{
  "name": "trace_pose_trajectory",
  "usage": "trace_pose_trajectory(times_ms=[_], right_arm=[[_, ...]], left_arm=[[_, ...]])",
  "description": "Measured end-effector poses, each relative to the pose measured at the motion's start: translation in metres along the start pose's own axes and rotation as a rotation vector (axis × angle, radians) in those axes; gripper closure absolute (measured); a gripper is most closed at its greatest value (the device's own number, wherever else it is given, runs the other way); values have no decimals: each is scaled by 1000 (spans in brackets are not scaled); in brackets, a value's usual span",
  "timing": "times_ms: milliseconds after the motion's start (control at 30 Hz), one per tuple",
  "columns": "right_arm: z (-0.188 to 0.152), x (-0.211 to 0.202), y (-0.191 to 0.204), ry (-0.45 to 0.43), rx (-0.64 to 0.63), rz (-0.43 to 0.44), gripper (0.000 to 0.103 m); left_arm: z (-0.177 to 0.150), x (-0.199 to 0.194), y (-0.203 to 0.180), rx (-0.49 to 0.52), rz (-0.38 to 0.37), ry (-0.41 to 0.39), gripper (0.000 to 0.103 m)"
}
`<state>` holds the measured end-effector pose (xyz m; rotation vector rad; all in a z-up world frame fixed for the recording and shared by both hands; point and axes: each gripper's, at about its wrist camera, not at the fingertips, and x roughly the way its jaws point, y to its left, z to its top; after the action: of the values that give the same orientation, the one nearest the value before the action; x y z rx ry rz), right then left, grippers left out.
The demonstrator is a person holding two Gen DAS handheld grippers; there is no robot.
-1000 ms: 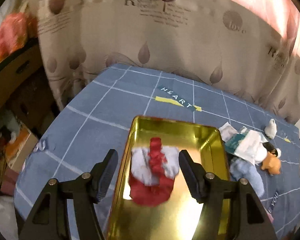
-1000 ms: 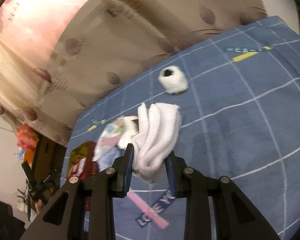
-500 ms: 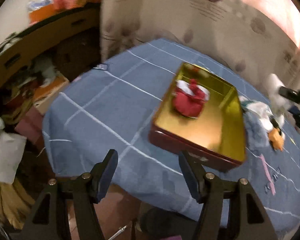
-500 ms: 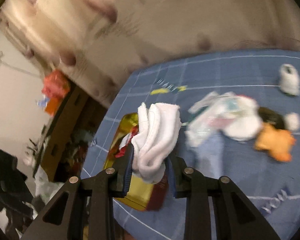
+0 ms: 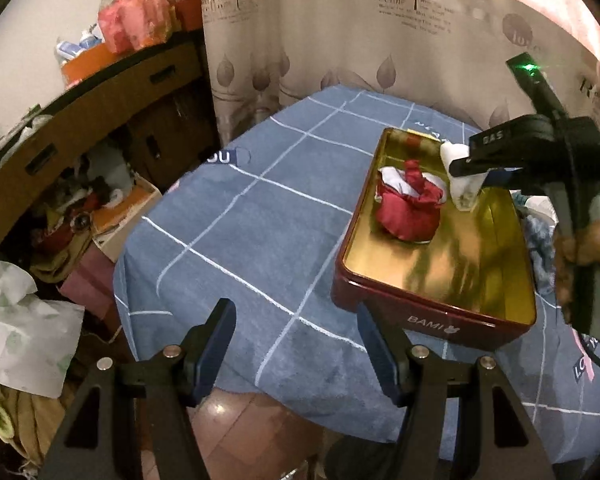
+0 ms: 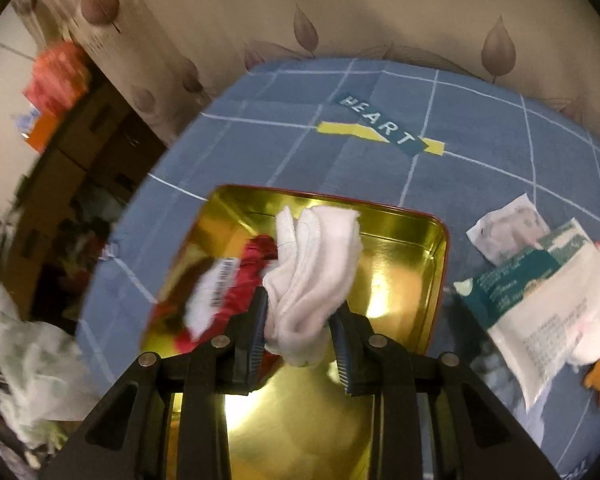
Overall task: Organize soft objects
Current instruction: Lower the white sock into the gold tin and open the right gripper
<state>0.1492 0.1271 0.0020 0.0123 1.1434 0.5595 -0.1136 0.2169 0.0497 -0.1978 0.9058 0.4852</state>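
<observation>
Right gripper (image 6: 300, 320) clamped on white sock (image 6: 314, 276), hanging over gold tin (image 6: 428, 236) w/ red bundle (image 6: 248, 276). Left gripper (image 5: 296, 344) spread, empty. Next I reckon: lower, let go.

The tin (image 6: 436, 240) is showing a shiny gold inside and a dark red outside with pale lettering. In it a red and white cloth bundle (image 5: 410, 210) is lying, and a plain white sock (image 6: 312, 276) is hanging above the gold. The counter cloth (image 5: 260, 220) is showing blue with a thin white grid, plus a yellow strip and a dark teal label with white letters. The curtain (image 5: 340, 32) behind is showing beige with brown leaf prints and dark lettering. Both tools are showing black arms with blue pads (image 5: 216, 356).
</observation>
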Motion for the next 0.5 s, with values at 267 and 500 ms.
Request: trace_pose_trajectory(times_ms=[267,500], right_arm=[[0,17,0,22,-33,-65,70],[-1,-12,8,-104,-56,-99,10]], left_arm=[[1,8,3,-21,-26,34,38],[0,12,-3,11,-1,49,38]])
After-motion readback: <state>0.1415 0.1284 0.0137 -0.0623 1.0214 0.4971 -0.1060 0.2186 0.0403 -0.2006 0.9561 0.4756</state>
